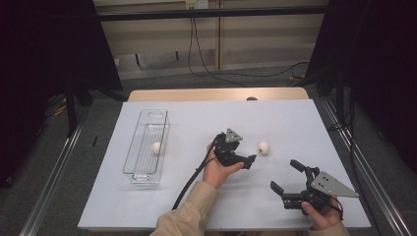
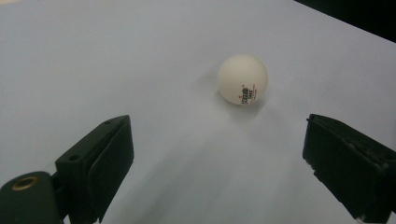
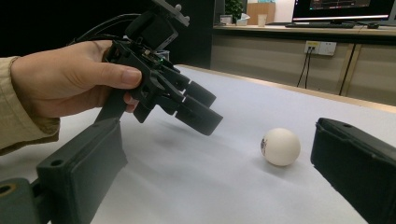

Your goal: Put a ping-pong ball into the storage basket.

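Main risk: ball point(image 1: 264, 147) rolls. It's round, sits free on the smooth white sheet point(image 1: 295, 123), so if one jaw of the L gripper point(image 1: 252, 161) clips it before the other, it'll prob squirt away toward the far right. An off-centre close would do the same, pinching it out forward. Second risk: R gripper point(image 1: 285, 183) is parked near, jaws pointing at the same area, so a sloppy approach could bump the two tools or knock the ball.

L gripper: jaws wide apart, nothing between them. In the left gripper view the ball point(image 2: 242, 79) lies ahead of the tips, a bit right of centre, not yet inside the gap. Needs a short push fwd plus slight shift right before closing, I'd judge.

R gripper: jaws also apart, empty, ball point(image 3: 280, 146) just beside its right-hand jaw in its own view, not touching.

Second ball point(image 1: 157, 147) already sits in the clear bin point(image 1: 139, 147), left side of table, well apart.
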`<state>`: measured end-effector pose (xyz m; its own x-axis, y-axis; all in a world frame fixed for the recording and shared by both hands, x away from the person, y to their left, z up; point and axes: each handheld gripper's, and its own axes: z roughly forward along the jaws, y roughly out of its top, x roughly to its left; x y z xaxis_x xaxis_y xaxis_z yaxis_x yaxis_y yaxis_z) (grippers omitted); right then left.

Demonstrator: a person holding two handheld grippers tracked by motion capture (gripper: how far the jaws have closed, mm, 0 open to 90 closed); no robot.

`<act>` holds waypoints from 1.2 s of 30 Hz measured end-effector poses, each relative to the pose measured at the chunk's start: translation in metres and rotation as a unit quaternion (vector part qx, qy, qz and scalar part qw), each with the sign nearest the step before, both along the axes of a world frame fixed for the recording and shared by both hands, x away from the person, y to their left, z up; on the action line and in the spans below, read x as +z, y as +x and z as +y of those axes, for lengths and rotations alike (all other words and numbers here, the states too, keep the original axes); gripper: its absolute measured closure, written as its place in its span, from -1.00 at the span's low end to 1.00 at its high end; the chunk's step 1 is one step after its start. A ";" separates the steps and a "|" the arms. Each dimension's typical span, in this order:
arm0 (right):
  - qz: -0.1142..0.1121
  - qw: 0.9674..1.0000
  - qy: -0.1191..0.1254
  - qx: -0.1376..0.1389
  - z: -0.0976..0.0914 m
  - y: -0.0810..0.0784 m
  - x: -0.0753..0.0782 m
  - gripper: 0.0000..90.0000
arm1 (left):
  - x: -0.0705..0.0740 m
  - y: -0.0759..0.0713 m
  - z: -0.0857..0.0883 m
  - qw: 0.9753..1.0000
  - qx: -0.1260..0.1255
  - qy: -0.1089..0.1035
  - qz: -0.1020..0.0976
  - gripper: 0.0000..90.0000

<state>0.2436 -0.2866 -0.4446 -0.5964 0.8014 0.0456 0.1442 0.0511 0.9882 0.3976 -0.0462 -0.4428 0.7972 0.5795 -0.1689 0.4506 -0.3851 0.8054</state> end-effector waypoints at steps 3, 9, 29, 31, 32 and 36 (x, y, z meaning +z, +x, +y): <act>0.000 1.000 0.000 -0.001 0.000 0.000 0.000 -0.96 | 0.000 0.000 -0.001 1.000 -0.002 0.004 -0.002 -0.80; 0.000 1.000 0.000 0.000 0.000 0.000 0.000 -0.96 | -0.001 0.001 -0.003 1.000 0.000 0.001 0.000 -0.80; -0.001 1.000 -0.001 0.001 0.000 0.000 0.000 -0.96 | -0.004 0.004 -0.010 1.000 -0.002 0.005 -0.002 -0.79; -0.001 1.000 -0.002 0.001 0.000 0.000 0.000 -0.96 | -0.003 0.004 -0.010 1.000 -0.002 0.004 -0.003 -0.79; -0.001 1.000 -0.002 0.001 0.000 0.000 0.000 -0.96 | -0.003 0.004 -0.010 1.000 -0.001 0.002 -0.002 -0.79; 0.000 1.000 -0.001 0.000 0.000 0.000 0.000 -0.96 | -0.003 0.004 -0.012 1.000 -0.001 0.002 -0.002 -0.79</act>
<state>0.2435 -0.2866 -0.4445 -0.5968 0.8012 0.0439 0.1439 0.0531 0.9882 0.4021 -0.0581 -0.4461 0.7997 0.5778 -0.1630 0.4455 -0.3892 0.8063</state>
